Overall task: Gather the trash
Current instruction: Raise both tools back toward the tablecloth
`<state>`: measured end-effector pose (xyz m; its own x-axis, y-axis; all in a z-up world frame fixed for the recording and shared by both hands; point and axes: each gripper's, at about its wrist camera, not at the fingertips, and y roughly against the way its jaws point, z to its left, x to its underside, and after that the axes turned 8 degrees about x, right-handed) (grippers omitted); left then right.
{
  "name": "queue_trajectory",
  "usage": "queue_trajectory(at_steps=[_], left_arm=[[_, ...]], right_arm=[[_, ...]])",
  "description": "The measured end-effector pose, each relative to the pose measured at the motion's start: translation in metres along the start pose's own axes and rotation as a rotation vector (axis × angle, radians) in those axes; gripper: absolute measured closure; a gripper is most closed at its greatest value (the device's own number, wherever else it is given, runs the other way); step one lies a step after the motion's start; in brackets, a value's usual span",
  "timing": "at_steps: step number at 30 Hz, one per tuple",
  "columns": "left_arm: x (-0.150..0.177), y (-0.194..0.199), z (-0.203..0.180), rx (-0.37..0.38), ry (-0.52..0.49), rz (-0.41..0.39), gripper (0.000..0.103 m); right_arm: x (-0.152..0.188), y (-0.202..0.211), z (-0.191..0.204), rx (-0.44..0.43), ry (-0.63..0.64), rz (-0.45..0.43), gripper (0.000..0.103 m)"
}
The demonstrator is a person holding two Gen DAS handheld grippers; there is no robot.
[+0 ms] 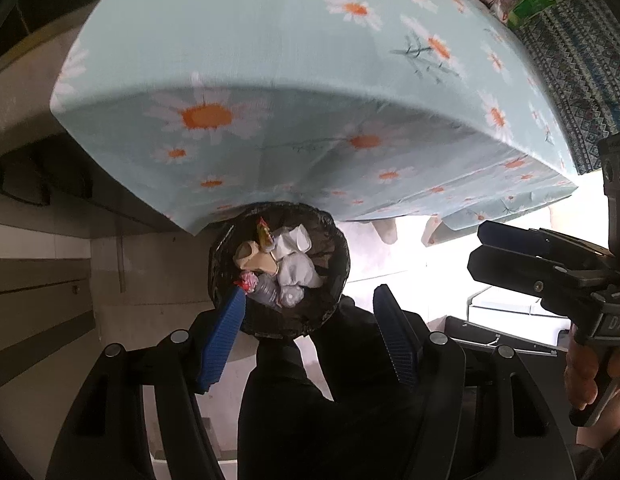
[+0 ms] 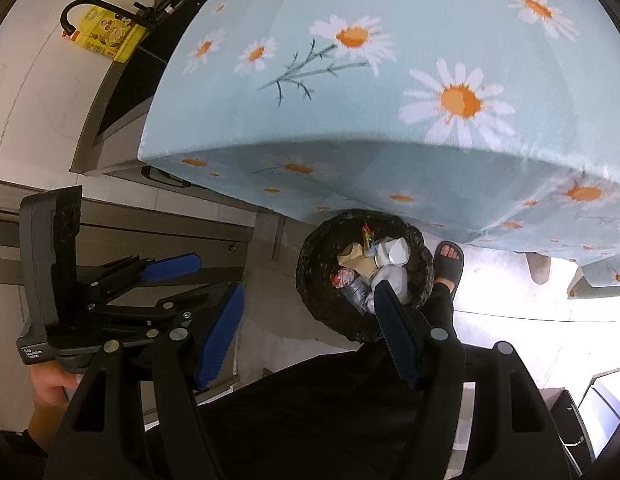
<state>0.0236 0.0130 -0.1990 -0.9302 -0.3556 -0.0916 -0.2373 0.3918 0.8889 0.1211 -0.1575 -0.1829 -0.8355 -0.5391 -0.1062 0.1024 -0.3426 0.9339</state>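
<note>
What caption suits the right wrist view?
Open right gripper above a black-lined trash bin of crumpled paper and wrappers beside the daisy-print tablecloth; open left gripper alongside.

Daisy-print tablecloth (image 2: pixel 389 92), yellow box (image 2: pixel 106 36), sandalled foot (image 2: pixel 449 264).
</note>
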Motion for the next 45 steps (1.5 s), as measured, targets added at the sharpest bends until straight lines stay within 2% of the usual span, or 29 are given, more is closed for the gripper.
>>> queue_trajectory(at_steps=[24,35,45], left_arm=[[-0.04,0.057,-0.042,0.005,-0.098,-0.139,0.039],[-0.075,0.081,-0.065,-0.013,-0.127,-0.213,0.039],[-0.105,0.085,-0.078,-0.024,-0.13,-0.237,0.039]], right_arm=[[-0.033,0.072,-0.015,0.024,-0.014,-0.184,0.036],[-0.068,0.1,-0.027,0.037,0.02,-0.242,0.036],[-0.103,0.111,-0.037,0.038,0.055,-0.256,0.036]])
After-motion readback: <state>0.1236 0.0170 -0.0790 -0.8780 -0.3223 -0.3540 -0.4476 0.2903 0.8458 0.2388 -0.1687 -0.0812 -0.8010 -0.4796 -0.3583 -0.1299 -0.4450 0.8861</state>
